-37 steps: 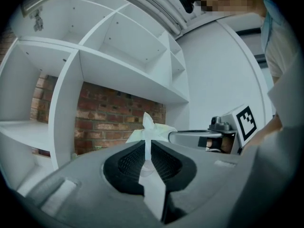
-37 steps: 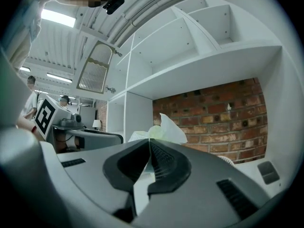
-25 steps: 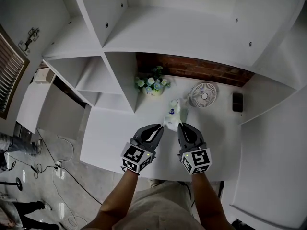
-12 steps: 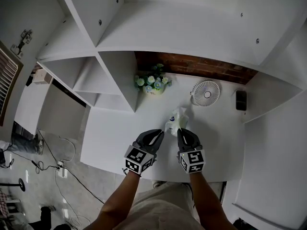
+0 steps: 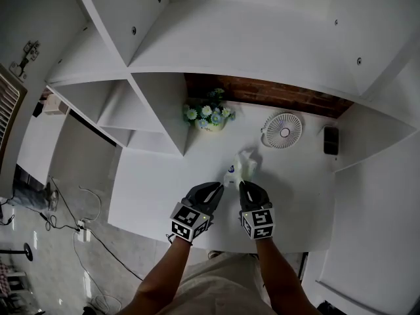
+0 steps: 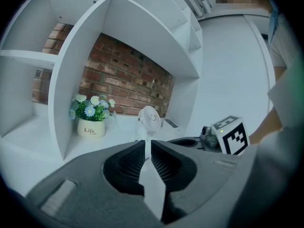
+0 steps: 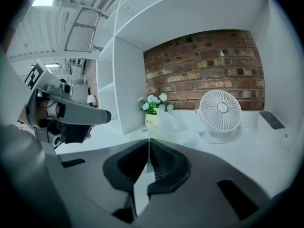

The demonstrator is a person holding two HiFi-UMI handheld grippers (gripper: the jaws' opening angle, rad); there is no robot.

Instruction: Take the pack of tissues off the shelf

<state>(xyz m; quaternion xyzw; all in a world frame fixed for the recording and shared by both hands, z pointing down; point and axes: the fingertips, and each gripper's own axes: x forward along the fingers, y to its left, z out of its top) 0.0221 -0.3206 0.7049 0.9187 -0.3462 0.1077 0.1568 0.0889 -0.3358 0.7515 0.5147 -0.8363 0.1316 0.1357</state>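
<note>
Pack of tissues (image 5: pixel 240 168): off shelf, mid-bench (image 5: pixel 164 189), nearer front edge than second ago. Right hand-held gripper (image 5: pixel 244 186): jaws together on wrapper. Left hand-held gripper (image 5: pixel 217 189): pinching wrapper corner. Both drawn back. Fan (image 5: pixel 284 130) unmoved.

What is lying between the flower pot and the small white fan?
Nothing: in the head view the desk between the flower pot and the fan is bare. The pack of tissues is nearer the front edge.
</note>
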